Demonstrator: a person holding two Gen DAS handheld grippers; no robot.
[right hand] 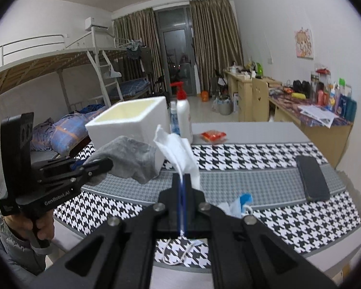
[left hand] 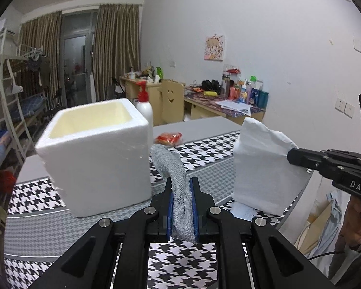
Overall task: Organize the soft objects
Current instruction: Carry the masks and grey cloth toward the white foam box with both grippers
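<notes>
My left gripper (left hand: 182, 187) is shut on a grey knitted sock (left hand: 173, 166) and holds it above the table; the same gripper (right hand: 103, 163) and sock (right hand: 130, 156) show at the left of the right wrist view. My right gripper (right hand: 183, 180) is shut on a white tissue (right hand: 178, 151), also lifted; it shows in the left wrist view as a large white sheet (left hand: 260, 166) held by the right gripper (left hand: 292, 155). A white foam box (left hand: 96, 151), open on top, stands on the table just left of the sock, and it shows behind the sock in the right wrist view (right hand: 130, 120).
A houndstooth cloth (right hand: 252, 154) covers the table. A black phone (right hand: 311, 177) lies at the right. A red snack packet (right hand: 213, 136) and a white pump bottle (right hand: 183, 118) stand behind the box. A face mask with loops (right hand: 238, 204) lies under my right gripper.
</notes>
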